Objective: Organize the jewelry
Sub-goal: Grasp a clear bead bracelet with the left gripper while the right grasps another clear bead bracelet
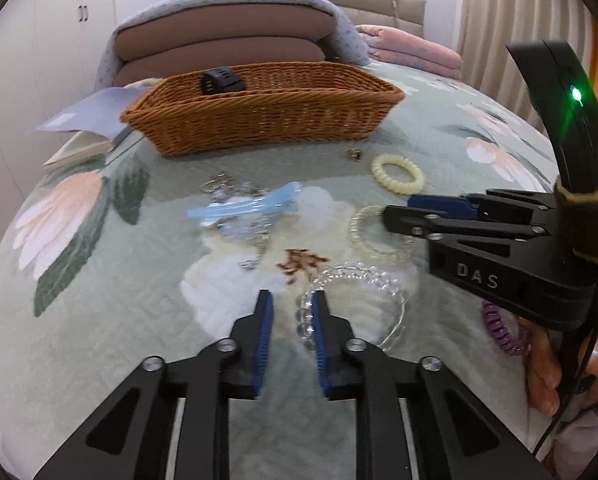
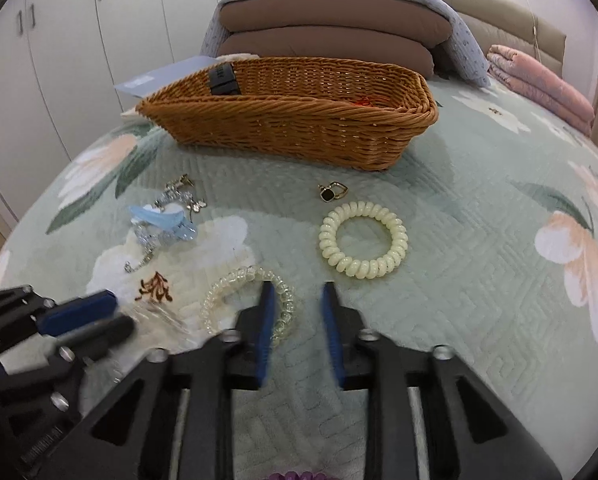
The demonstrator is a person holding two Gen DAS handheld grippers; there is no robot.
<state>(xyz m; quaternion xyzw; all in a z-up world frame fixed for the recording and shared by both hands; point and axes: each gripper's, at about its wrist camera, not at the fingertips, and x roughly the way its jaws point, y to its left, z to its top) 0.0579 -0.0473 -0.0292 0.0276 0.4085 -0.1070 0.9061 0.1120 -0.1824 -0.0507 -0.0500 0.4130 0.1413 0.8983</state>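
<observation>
Jewellery strewn over a floral green bedspread (image 1: pixel 99 320), both claws tipped down at it. Left gripper (image 1: pixel 292 294): jaws narrowly spread, not pinching; clear bead bracelet (image 1: pixel 303 314) threaded into the gap, lying against the right-hand pad and looping away to the right of that finger, left pad clear of it. Right gripper (image 2: pixel 298 286): jaws likewise parted by a slim gap, nothing clamped; clear coil hair tie (image 2: pixel 235 280) under and just left of the left finger, a sliver of its coil peeking into the gap beside that pad. Ahead of the right gripper and slightly right, a cream coil hair tie (image 2: pixel 363 240); beyond that, a small gold-and-dark earring (image 2: pixel 333 192). Ahead and to the left of both claws, a pale blue hair clip (image 1: pixel 243 206) atop tangled silver chains (image 1: pixel 235 188). Farther ahead still, well apart from either claw, a wicker basket (image 2: pixel 299 128) with a black item (image 1: pixel 221 80) inside. Purple coil tie (image 1: pixel 503 332) behind the right gripper, next to the hand (image 1: pixel 551 368) gripping its handle.
</observation>
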